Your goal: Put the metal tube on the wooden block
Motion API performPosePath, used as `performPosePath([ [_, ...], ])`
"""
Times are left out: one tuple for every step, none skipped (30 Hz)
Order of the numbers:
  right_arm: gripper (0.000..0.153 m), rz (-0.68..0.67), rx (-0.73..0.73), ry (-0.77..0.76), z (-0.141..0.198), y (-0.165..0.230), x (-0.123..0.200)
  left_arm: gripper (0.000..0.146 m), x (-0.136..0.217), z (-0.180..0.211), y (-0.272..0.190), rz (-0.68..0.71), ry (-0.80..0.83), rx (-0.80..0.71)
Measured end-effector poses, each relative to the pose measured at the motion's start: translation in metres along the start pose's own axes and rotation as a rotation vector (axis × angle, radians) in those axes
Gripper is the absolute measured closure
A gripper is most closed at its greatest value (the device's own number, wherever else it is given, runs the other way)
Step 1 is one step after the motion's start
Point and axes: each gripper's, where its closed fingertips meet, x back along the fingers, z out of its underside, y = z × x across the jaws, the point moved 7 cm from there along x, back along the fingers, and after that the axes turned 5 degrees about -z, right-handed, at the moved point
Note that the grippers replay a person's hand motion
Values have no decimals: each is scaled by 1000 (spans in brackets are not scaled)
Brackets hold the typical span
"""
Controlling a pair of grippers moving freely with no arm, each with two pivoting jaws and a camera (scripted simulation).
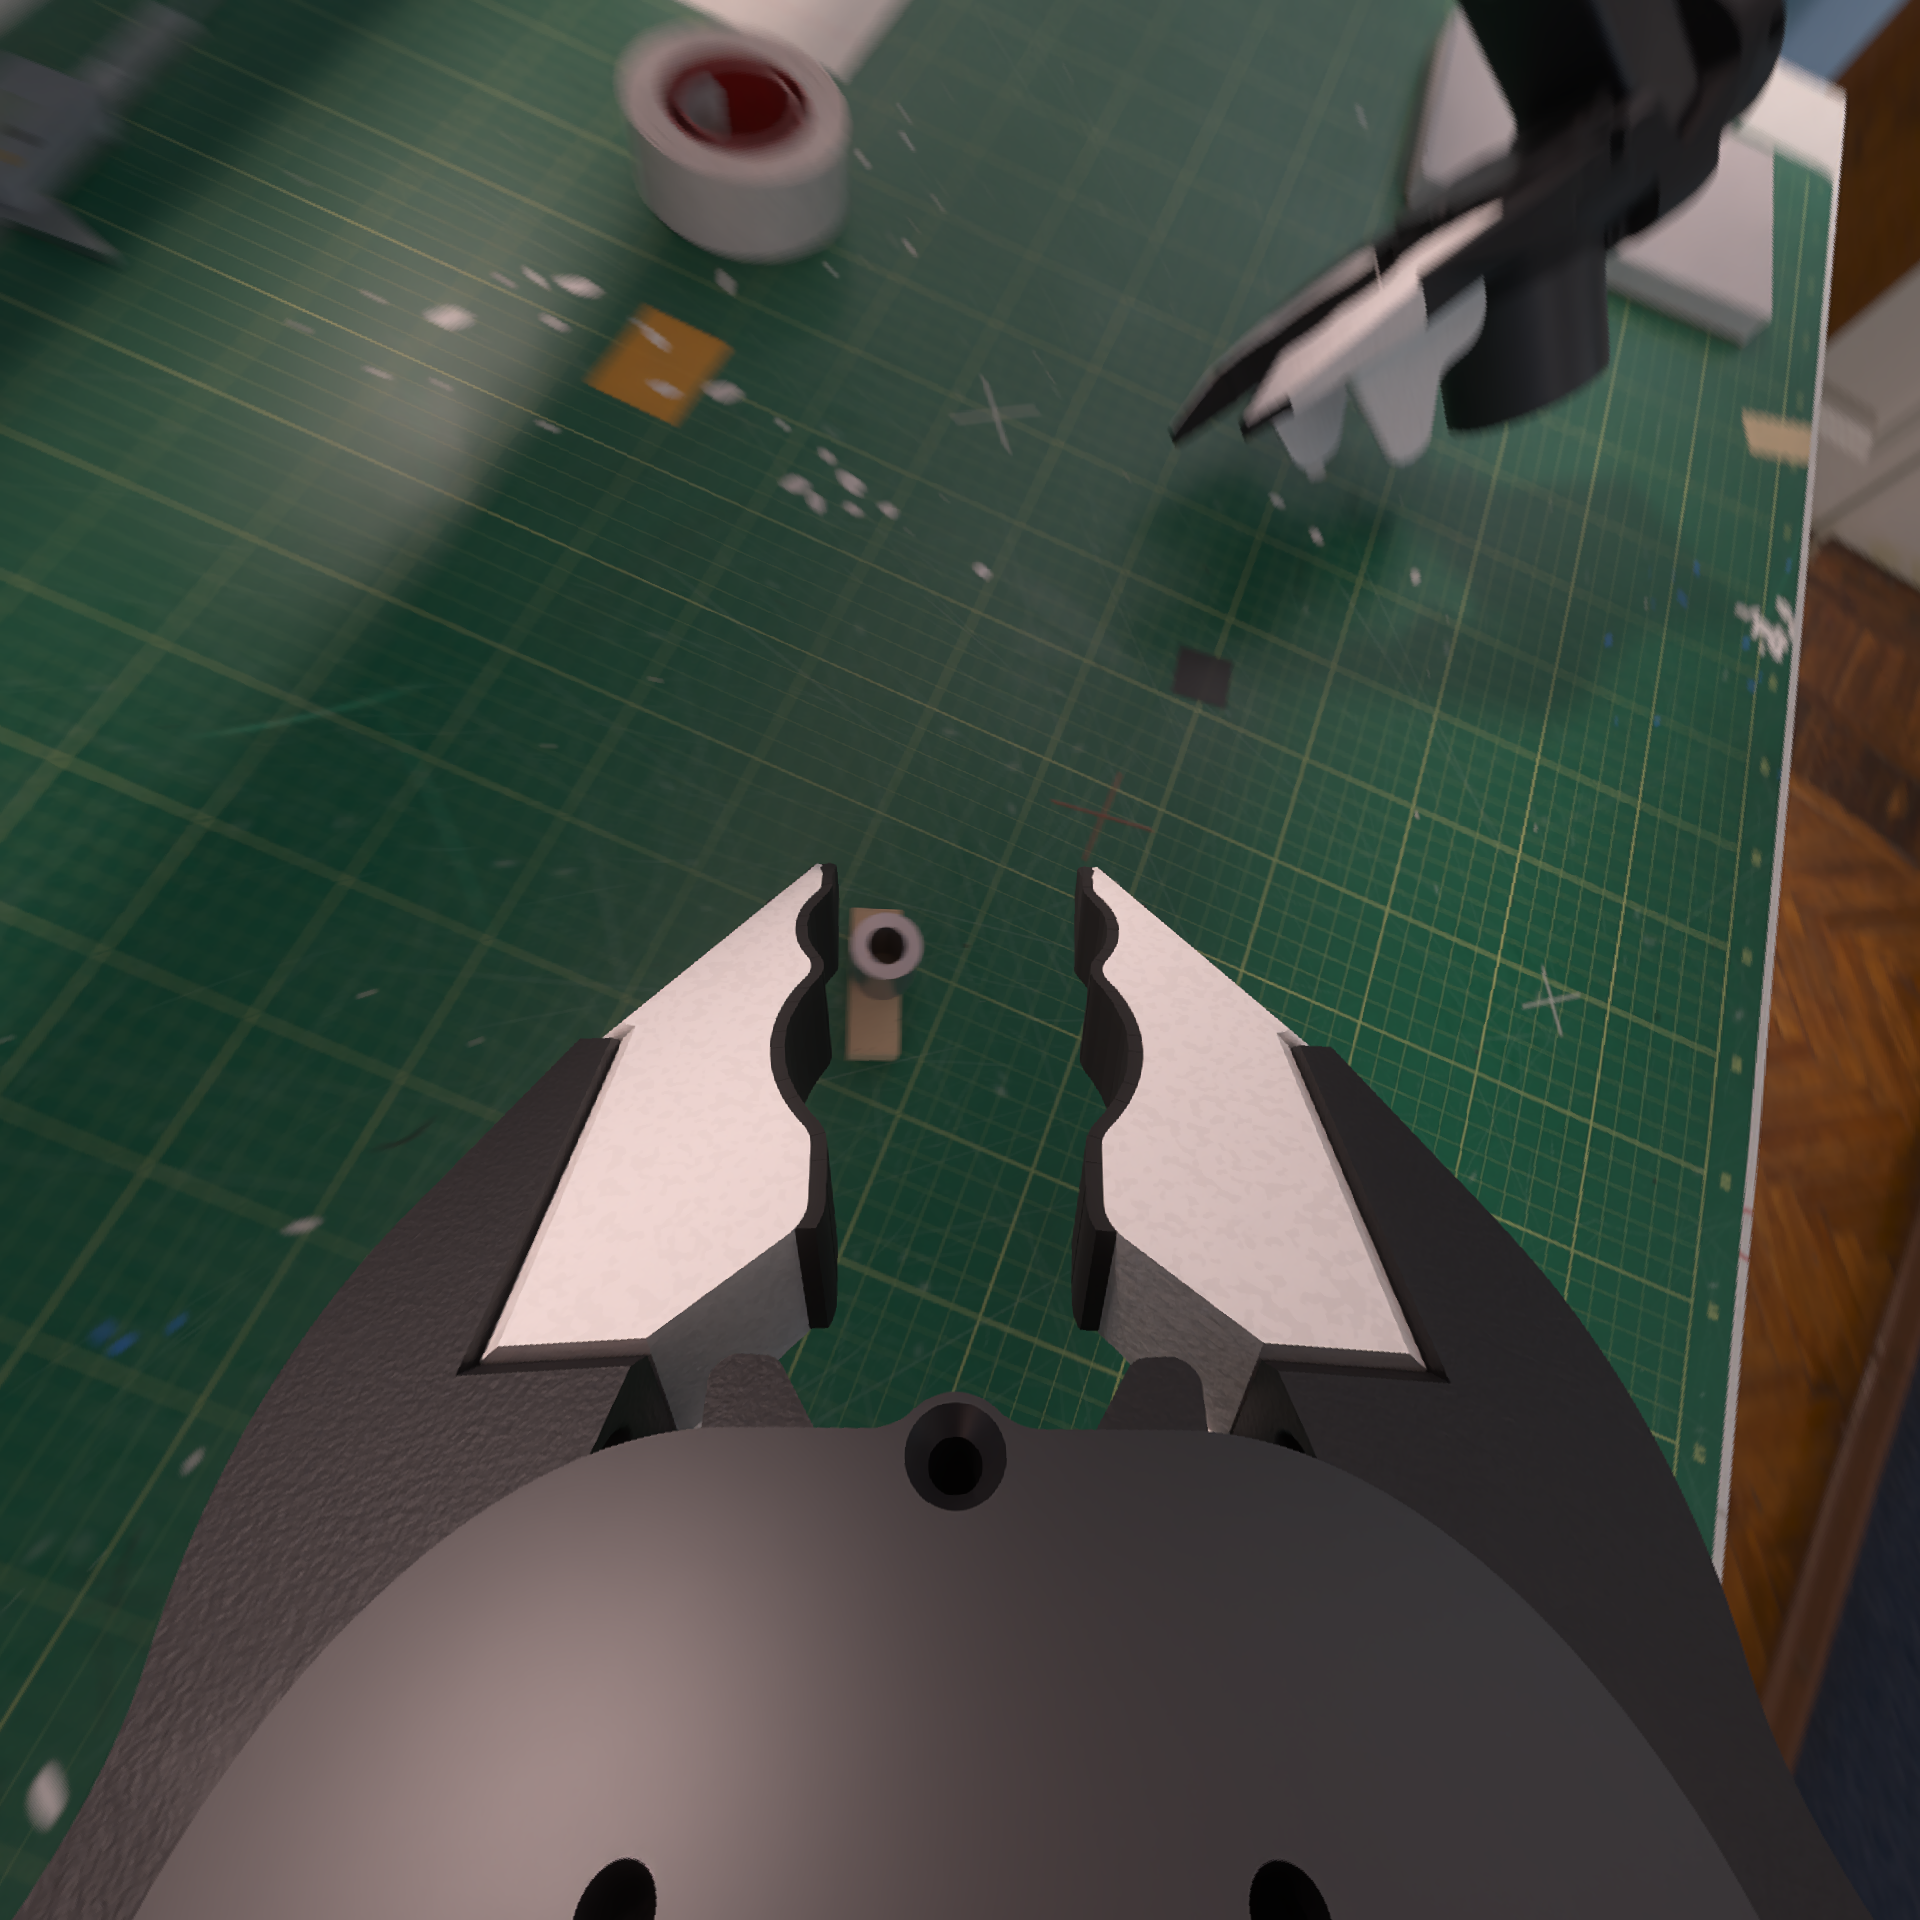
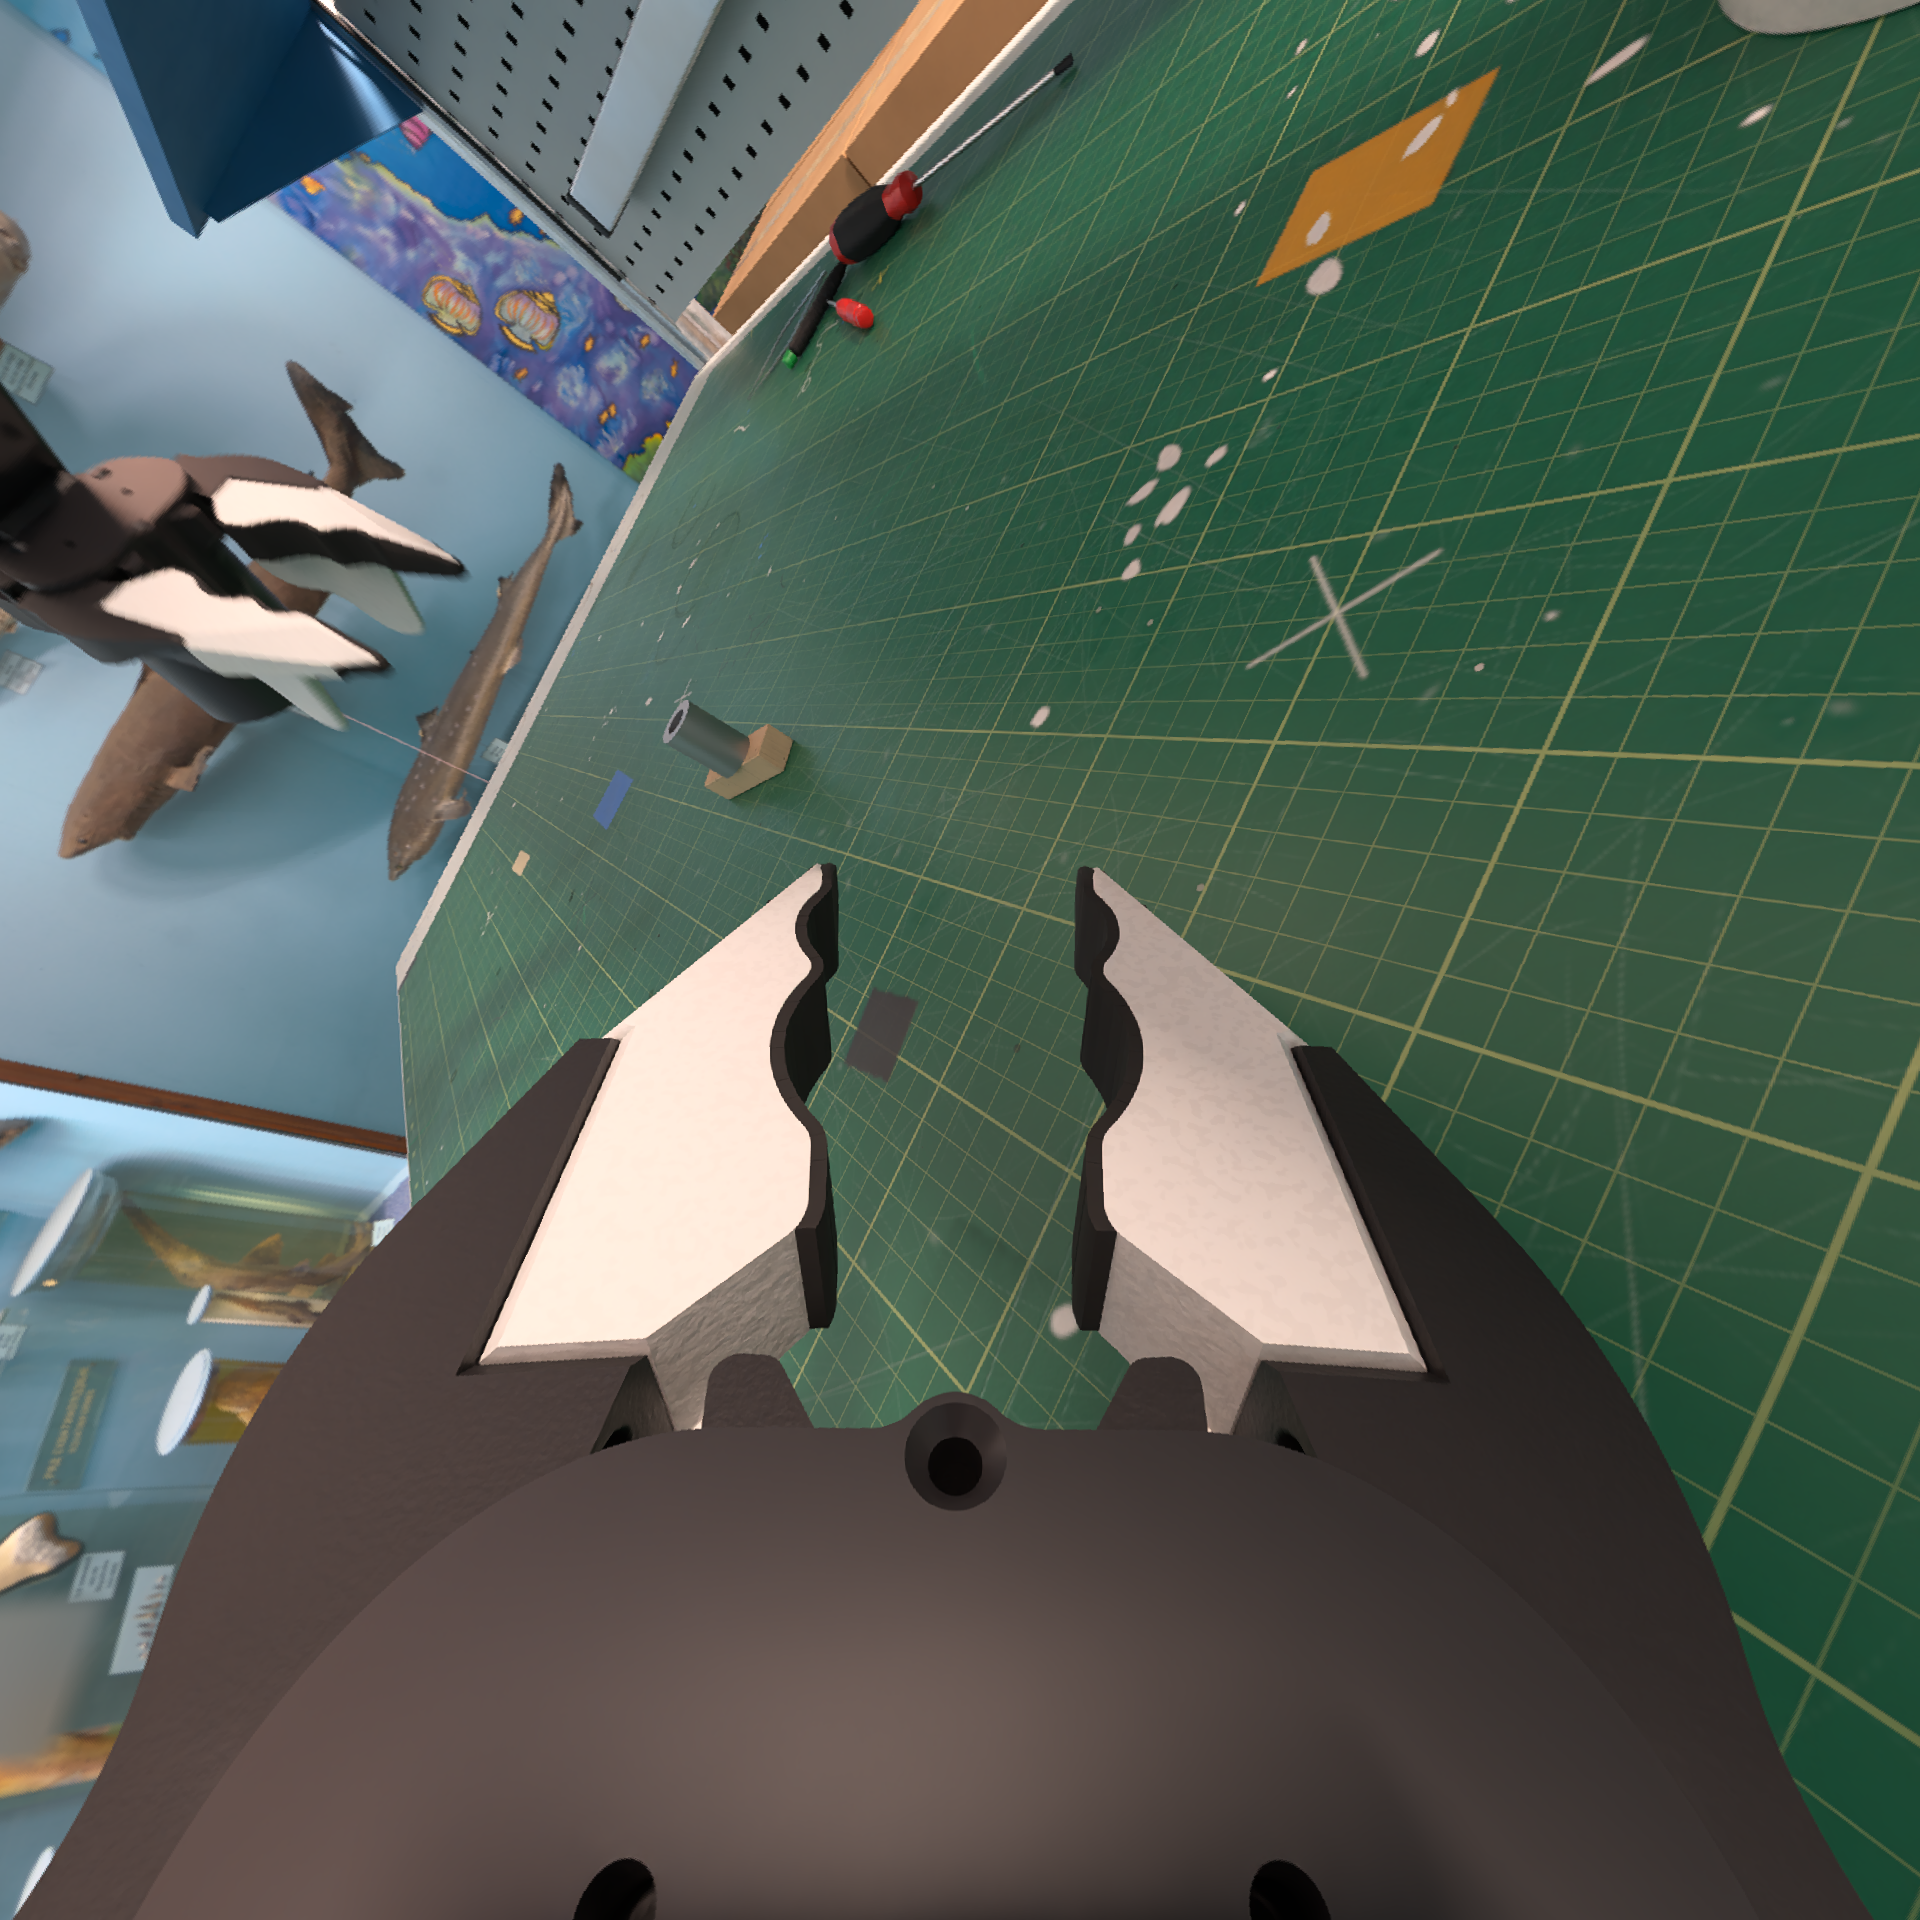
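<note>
Since the metal tube (image 1: 885,945) already stands upright on the small wooden block (image 1: 871,1023), seemingly steady, I hold my left gripper (image 1: 954,894) above it, fingers spread and empty, while my right gripper (image 2: 954,894) hangs apart over the green cutting mat (image 2: 1455,935), likewise spread.

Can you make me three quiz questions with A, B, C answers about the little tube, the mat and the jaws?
1. Where is the metal tube?
A. standing on the wooden block
B. inside the tape roll
C. held by a gripper

2. What colour is the cutting mat?
A. red
B. green
C. yellow

3. How are the left gripper jaws?
A. shut on the tube
B. shut on nothing
C. open

Answers: 1 A, the tube stands upright with its base on the block. 2 B, the mat is green with pale grid lines. 3 C, a wide gap shows between the jaws, which hold nothing.
</note>
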Motion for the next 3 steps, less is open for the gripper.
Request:
performPosePath([
  [107,1,0,0,0,0,0,101,15,-3,7,-26,-31,21],
  [107,1,0,0,0,0,0,101,29,-3,17,-64,-60,42],
  [107,1,0,0,0,0,0,101,41,-1,26,-115,-72,54],
])
